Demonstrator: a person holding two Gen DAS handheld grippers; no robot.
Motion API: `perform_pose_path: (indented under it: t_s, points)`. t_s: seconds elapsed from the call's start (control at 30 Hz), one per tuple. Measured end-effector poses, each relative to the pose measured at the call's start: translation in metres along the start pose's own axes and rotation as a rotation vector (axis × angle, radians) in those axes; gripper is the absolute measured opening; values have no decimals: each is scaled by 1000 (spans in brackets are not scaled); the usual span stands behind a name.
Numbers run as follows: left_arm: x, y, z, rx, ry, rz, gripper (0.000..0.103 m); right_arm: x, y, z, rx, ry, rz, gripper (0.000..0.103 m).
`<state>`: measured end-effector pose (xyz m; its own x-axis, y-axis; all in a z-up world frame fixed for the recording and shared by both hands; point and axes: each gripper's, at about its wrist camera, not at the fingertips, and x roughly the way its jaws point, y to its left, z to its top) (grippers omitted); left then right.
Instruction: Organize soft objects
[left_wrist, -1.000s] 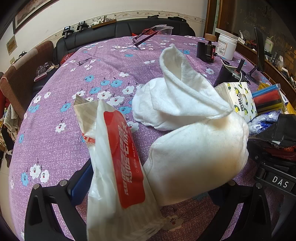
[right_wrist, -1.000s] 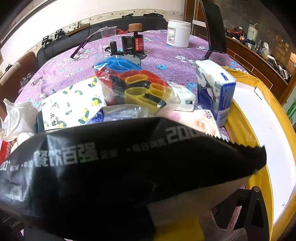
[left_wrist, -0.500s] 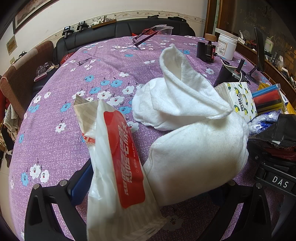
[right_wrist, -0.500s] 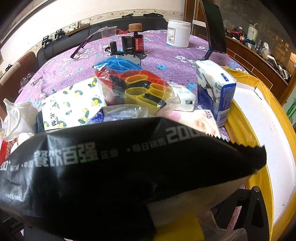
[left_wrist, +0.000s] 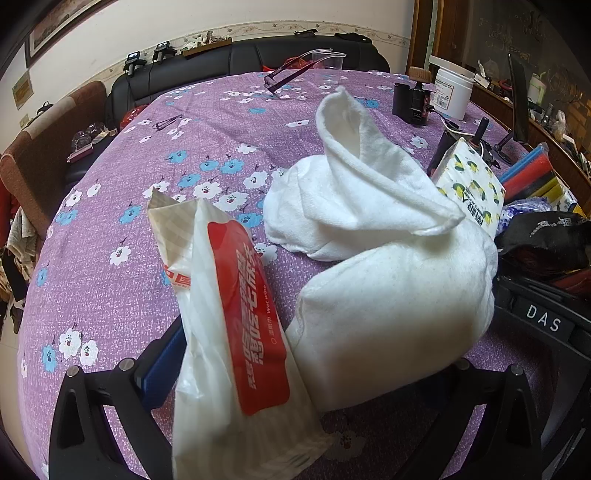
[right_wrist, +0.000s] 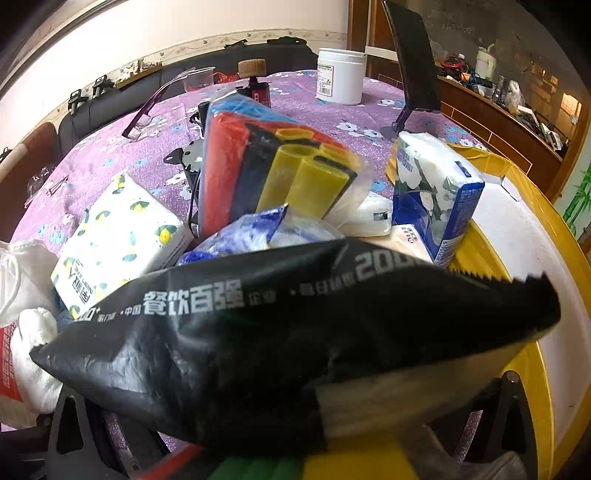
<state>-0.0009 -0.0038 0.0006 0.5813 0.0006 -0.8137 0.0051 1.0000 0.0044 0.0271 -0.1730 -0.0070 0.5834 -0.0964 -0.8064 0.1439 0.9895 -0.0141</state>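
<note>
left gripper (left_wrist: 291, 402) gripping wipes pack (left_wrist: 236, 325) | right gripper (right_wrist: 295, 435) gripping black pouch (right_wrist: 295, 332) | we are judging sorting midway, tissues (right_wrist: 114, 240) remaining on desk (left_wrist: 110, 221)

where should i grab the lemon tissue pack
Take the lemon tissue pack across its short width, coming from above. It lies tilted with its broad face up, and the black bag and straw bundle crowd its near and right sides.
</note>
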Motion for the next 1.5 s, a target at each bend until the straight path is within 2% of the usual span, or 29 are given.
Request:
perform_pose_path:
  t_s: [1.33,1.5]
  points:
    - [0,0,0,0,0,0,103,0,1,0,30,-3,-19,103]
    - [1,2,1,-14,1,8,103,-2,1,0,-1,16,-5,103]
